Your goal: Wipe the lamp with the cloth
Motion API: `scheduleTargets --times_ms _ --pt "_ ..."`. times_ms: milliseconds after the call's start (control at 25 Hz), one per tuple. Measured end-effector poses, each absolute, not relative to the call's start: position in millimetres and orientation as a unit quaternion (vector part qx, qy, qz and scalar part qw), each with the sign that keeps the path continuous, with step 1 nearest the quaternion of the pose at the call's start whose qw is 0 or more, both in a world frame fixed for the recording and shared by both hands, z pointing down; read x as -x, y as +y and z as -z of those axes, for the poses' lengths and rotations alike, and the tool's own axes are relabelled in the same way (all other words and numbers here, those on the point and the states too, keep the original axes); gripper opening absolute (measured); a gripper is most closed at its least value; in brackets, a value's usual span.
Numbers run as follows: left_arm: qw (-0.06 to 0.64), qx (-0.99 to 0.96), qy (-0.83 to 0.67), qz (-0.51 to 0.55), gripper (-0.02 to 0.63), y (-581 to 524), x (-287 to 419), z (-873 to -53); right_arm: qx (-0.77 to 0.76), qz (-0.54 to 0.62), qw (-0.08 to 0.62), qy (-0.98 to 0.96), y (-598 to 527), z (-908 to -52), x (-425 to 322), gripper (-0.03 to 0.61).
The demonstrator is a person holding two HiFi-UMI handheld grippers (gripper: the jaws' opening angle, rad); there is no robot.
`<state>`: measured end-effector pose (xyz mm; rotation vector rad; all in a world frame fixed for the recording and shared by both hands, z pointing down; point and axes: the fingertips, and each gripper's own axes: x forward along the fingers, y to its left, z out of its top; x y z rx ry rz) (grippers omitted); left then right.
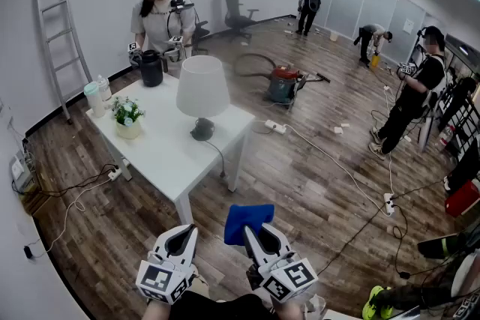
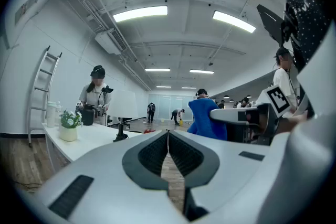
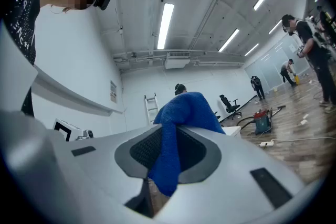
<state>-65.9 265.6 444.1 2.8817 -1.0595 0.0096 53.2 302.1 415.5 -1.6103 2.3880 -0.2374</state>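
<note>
A table lamp with a white shade [image 1: 202, 86] and a dark base [image 1: 202, 133] stands on the white table [image 1: 161, 150]; the shade [image 2: 123, 104] also shows in the left gripper view. My right gripper [image 1: 256, 233] is shut on a blue cloth [image 1: 247, 220], which bulges out past its jaws [image 3: 185, 113]. The left gripper [image 1: 184, 235] hangs beside it with jaws shut and nothing between them [image 2: 168, 135]. Both grippers are low and near me, well short of the table's near corner.
On the table are a potted plant [image 1: 127, 116], bottles [image 1: 97, 96] and a black kettle [image 1: 151, 68], with a person [image 1: 160, 11] behind it. A ladder [image 1: 61, 34] leans at the left wall. A vacuum [image 1: 283, 84], cables and a power strip [image 1: 274, 127] lie on the floor; other people work at the right.
</note>
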Motion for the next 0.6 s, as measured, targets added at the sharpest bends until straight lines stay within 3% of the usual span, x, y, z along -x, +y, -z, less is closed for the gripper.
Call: scheduleTargets --times_ms 600 --pt "0.018 -0.952 -0.304 -0.016 0.012 190 21 -447 0.561 0.071 0.126 0.815 238 -413 -75 0.075"
